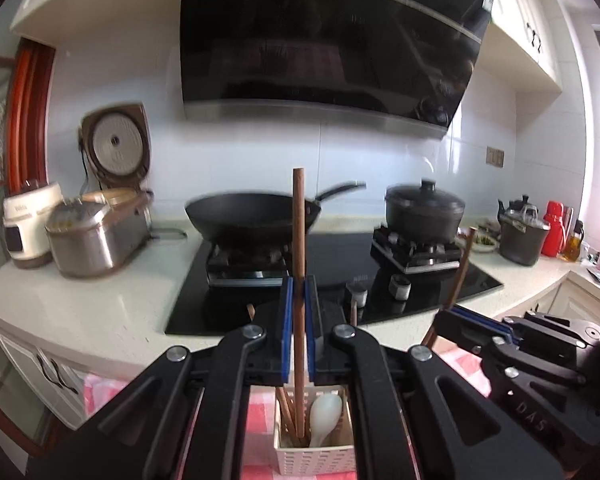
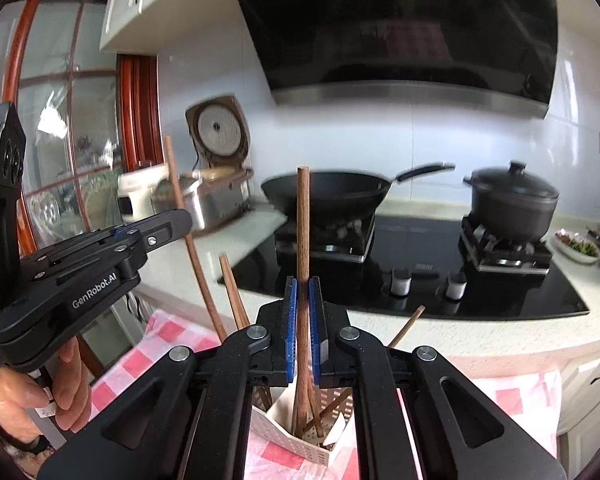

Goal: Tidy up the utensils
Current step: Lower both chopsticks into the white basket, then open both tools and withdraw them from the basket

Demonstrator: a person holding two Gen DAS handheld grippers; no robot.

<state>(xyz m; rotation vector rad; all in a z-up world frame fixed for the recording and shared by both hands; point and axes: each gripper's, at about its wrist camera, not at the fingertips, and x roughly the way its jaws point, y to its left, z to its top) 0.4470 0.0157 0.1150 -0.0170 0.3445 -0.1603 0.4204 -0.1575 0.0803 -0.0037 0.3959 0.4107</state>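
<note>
In the left wrist view my left gripper (image 1: 299, 285) is shut on a brown wooden chopstick (image 1: 299, 220) that stands upright; its lower end reaches into a white perforated utensil holder (image 1: 320, 462). The holder contains more chopsticks and a white spoon (image 1: 324, 410). My right gripper (image 1: 447, 315) shows at the right, shut on another chopstick (image 1: 462, 268). In the right wrist view the right gripper (image 2: 302, 294) clamps its upright chopstick (image 2: 302, 224) above the same holder (image 2: 296, 442). The left gripper (image 2: 185, 219), held by a hand (image 2: 36, 396), grips its chopstick (image 2: 176, 184) at the left.
The holder stands on a pink checked cloth (image 2: 168, 334) before a white counter (image 1: 100, 304). A black hob (image 1: 340, 264) carries a wok (image 1: 252, 216) and a lidded pot (image 1: 424, 210). A rice cooker (image 1: 100, 236) with its lid up stands left; kettles and bottles stand far right.
</note>
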